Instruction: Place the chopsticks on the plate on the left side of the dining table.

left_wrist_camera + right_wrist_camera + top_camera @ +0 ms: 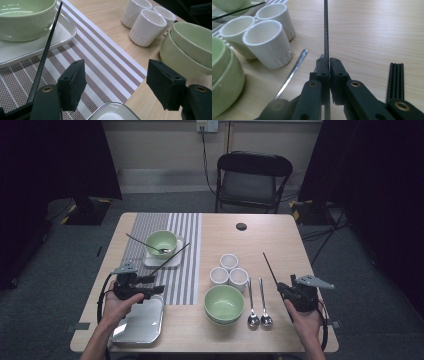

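Observation:
My right gripper point(282, 289) point(329, 62) is shut on a thin black chopstick point(270, 267) point(326, 30), which sticks out ahead of the jaws, over the bare wood to the right of the two spoons point(259, 307). My left gripper point(157, 289) point(116, 80) hovers open over the striped mat point(105, 65), with nothing between its pads. A second black chopstick point(172, 257) point(48, 42) runs past the outside of its left jaw toward the white square plate point(67, 32). I cannot tell whether that chopstick is held.
A green bowl point(161, 242) with a spoon in it sits on the square plate. Three white cups point(229, 270) and two stacked green bowls point(224, 304) stand mid-table. A metal tray point(140, 322) lies front left. Several black chopsticks point(397, 80) lie beside my right gripper. A chair point(252, 175) stands behind the table.

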A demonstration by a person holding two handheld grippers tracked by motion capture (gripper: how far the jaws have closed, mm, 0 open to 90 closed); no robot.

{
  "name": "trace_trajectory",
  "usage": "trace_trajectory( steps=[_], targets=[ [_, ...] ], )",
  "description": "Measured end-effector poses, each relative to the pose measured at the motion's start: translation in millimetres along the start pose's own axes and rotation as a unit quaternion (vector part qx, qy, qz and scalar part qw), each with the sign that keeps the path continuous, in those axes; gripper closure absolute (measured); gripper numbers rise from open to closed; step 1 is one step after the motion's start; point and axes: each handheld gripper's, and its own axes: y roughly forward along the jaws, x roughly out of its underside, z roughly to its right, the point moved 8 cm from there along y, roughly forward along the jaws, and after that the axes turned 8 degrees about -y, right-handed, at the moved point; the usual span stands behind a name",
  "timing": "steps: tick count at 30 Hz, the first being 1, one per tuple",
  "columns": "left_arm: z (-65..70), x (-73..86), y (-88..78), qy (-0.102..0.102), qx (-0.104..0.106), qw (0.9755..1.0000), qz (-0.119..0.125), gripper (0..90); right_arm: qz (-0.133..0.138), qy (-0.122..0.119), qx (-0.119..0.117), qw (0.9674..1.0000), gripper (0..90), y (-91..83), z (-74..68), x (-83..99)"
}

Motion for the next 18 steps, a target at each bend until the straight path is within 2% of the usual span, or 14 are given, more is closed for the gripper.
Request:
trace_trajectory(
  steps=[3, 5, 7, 9, 12, 14, 17, 18],
  targets=[
    [2.3, -1.4, -0.8, -0.002, 0.011, 0.9999, 0.003, 30.8, 0.012, -0.008, -0.01, 0.9998, 86.7, -5.1, -7.7, -8.0],
    [4.9, -2.0, -0.6, -0.012, 0.024, 0.9996, 0.007, 31.3, 0.017, -0.012, -0.015, 0.9997, 86.7, -6.6, -11.5, -11.7],
    [5.7, -3.0, -0.6, -0.01, 0.021, 0.9997, 0.01, 31.0, 0.021, -0.015, -0.021, 0.9994, 86.7, -8.2, -16.0, -15.8],
    [8.1, -4.2, -0.6, -0.012, 0.03, 0.9994, 0.014, 31.1, 0.028, -0.015, -0.026, 0.9992, 86.7, -9.5, -18.7, -19.5],
    [10.4, -6.7, -0.4, -0.012, 0.031, 0.9993, 0.018, 29.1, 0.035, -0.019, -0.032, 0.9987, 86.7, -11.3, -22.7, -25.7],
    [11.9, -8.1, -0.3, -0.005, 0.027, 0.9994, 0.022, 31.9, 0.04, -0.022, -0.036, 0.9983, 86.7, -12.8, -26.7, -30.0],
    [15.0, -9.9, 0.4, -0.006, 0.029, 0.9991, 0.029, 29.0, 0.045, -0.029, -0.041, 0.9977, 86.8, -14.8, -32.8, -34.6],
    [15.8, -10.5, 0.4, 0.003, 0.024, 0.9993, 0.029, 28.9, 0.047, -0.028, -0.044, 0.9975, 86.7, -15.3, -34.6, -35.9]
  ],
)
